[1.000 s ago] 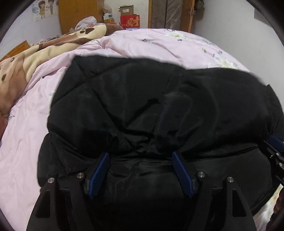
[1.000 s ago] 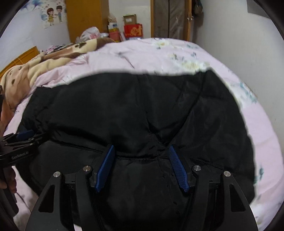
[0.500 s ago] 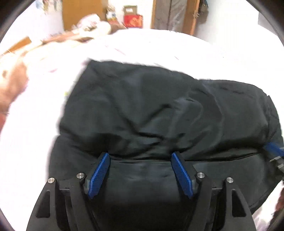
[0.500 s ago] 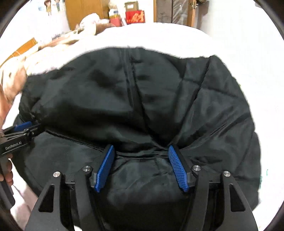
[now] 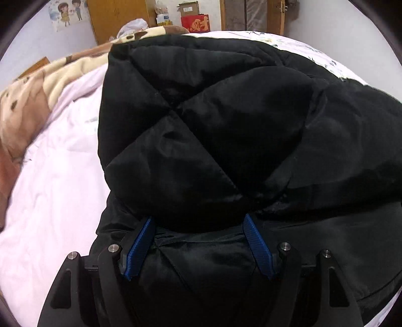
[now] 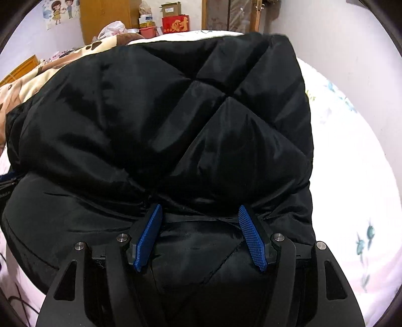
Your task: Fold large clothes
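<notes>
A large black quilted jacket lies on the pink bed and fills both views; it also shows in the right wrist view. Its near part bulges up over a flatter layer underneath. My left gripper has its blue pads spread wide with a thick bunch of the jacket's near edge between them. My right gripper stands the same way, blue pads apart, with bunched jacket fabric between them. The fingertips are partly hidden under the fabric.
The pink quilt covers the bed. A brown and cream blanket lies at the far left. A wardrobe and boxes stand beyond the bed's far end. A wall runs close on the right.
The jacket's near part has been lifted and pushed toward the far side, so it now bulges high and fills the views. Both grippers have moved forward with it.
</notes>
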The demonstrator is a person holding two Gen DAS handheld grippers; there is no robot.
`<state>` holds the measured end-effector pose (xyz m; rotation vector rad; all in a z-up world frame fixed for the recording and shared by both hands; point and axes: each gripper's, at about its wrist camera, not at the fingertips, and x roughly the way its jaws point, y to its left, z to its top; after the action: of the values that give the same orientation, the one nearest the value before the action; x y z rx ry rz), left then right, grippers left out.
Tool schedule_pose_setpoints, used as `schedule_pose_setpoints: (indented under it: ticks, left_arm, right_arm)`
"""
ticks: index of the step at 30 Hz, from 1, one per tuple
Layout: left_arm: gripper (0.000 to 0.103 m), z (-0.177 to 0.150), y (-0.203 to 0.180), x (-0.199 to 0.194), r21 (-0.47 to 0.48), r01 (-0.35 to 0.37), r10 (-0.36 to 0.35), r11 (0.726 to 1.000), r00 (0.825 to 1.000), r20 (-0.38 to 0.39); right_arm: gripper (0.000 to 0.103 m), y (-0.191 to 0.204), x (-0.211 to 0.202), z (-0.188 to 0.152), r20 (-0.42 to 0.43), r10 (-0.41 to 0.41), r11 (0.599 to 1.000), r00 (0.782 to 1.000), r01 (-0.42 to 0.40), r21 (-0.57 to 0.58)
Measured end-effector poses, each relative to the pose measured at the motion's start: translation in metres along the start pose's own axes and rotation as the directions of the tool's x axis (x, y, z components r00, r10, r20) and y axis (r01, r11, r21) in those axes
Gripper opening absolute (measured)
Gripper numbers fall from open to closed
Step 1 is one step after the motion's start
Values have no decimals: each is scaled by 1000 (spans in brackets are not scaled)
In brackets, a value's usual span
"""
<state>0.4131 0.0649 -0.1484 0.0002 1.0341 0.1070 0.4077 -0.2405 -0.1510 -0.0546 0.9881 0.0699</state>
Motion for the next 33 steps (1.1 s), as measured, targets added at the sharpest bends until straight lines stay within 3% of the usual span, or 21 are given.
schedule_pose_setpoints:
  ticks: [4,6,9,12,14,20,24,27,31,32,33]
  left_arm:
    - [72,8,11,-10,-19,28,-28,999,1000,-7]
    - [66,13,22,-27,-35,51,-50,998,999,14]
    - [65,15,36,-47,-29,-5,7,1000,996,86]
    - [66,11,42,-22,-53,41,-40,998,999,20]
    - [67,9,43,-8,-77,53,-53,996,999,3]
    - [68,3,25,-6,-16,28,-28,999,1000,-9]
    - [68,15,34,-29,-36,79,-80,996,997,-22]
    - [72,21,50,-62,-33,159,-158,987,986,51]
    - [75,25,81,-69,-70,222,-219,972,974,48]
    - [76,34,104,-60,-95,244,-242,965,970,36]
    - [82,35,111,-57,-112,247,-246,963,969,24]
  right_arm:
    - [63,-5,-10,3,-9,18,1000,1000,-18,1]
    - [60,-20,-34,16,32,16,1000,999,-16,13]
    - [60,-33,-55,25,87,-24,999,996,21,38]
    - [60,-39,-26,27,-4,-25,1000,1000,25,19]
    - [61,-40,-13,25,-14,-8,999,1000,8,38]
    - [61,-42,-3,29,-28,7,999,1000,-6,37]
    - [61,-51,-26,35,-39,31,999,999,-29,41]
    - [62,-57,-47,37,8,77,996,997,-77,48]
    - [62,-82,-70,43,38,131,987,991,-134,85]
    - [63,-88,-73,44,38,135,987,990,-138,86]
    - [71,-94,-73,45,34,140,986,990,-142,85]
